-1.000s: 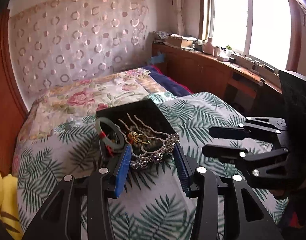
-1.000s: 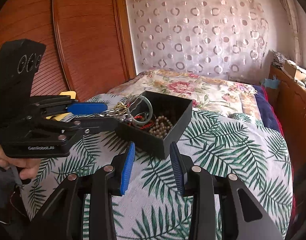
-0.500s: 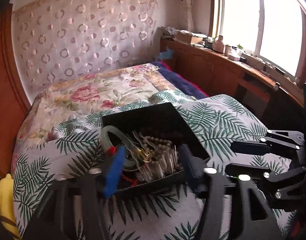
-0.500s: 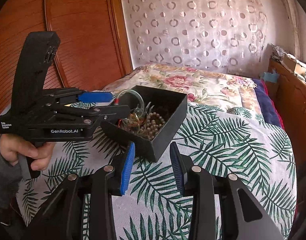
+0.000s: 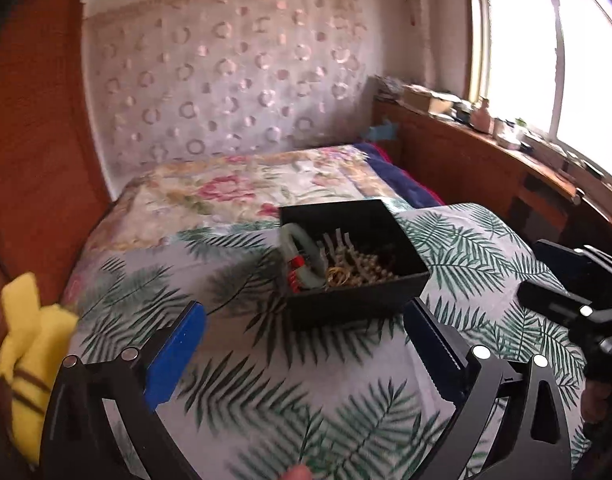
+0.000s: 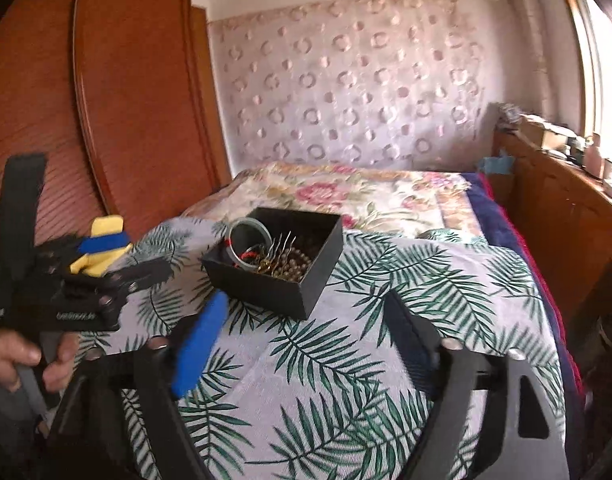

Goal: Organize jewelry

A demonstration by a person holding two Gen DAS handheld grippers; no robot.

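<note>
Left wrist view: left gripper (image 5: 301, 336) jaws spread wide, empty, over the palm-leaf print bedspread (image 5: 233, 376). Open black rectangular box (image 5: 352, 256) sits just ahead, slightly right of centre, holding a pale green jade bangle (image 5: 303, 250), beads and hairpins. Right wrist view: right gripper (image 6: 301, 332) also spread, empty; box ahead-left, corner toward it. Left gripper looks nearer. Only the right view shows the hairpin prongs (image 6: 279, 242) upright.

Daylight glares through the blown-out window (image 5: 546, 60); both fisheye views are motion-blurred, edges bowed.
</note>
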